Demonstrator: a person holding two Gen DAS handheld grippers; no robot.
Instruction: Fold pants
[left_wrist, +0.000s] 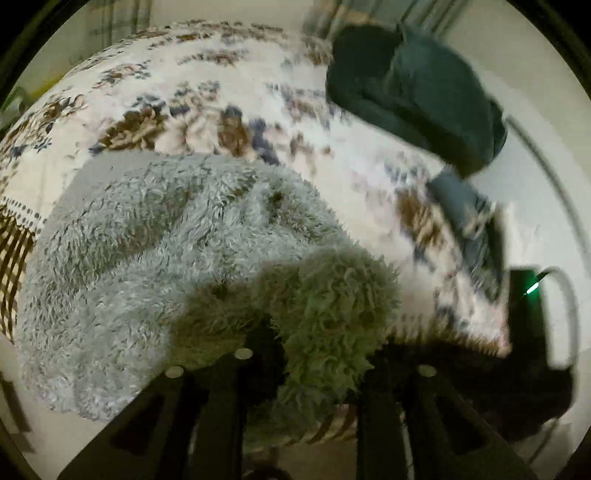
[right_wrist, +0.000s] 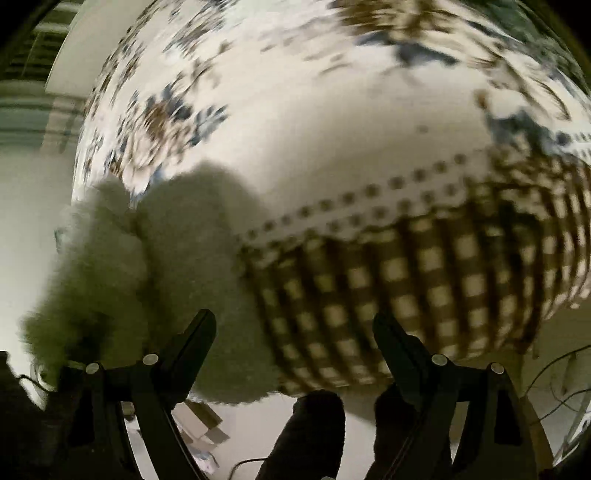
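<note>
The pants (left_wrist: 155, 251) are pale grey and fluffy. They lie bunched on a floral tablecloth (left_wrist: 207, 92) in the left wrist view. My left gripper (left_wrist: 299, 350) is shut on a fold of the pants, which covers its fingertips. In the right wrist view the pants (right_wrist: 122, 266) sit at the left, blurred. My right gripper (right_wrist: 295, 325) is open and empty, held above the cloth's checked border (right_wrist: 424, 277), to the right of the pants.
A dark green garment (left_wrist: 417, 96) lies at the far right of the table, near its edge. The other hand-held gripper with a green light (left_wrist: 532, 288) shows at the right in the left wrist view. Cables (right_wrist: 554, 384) run on the floor below.
</note>
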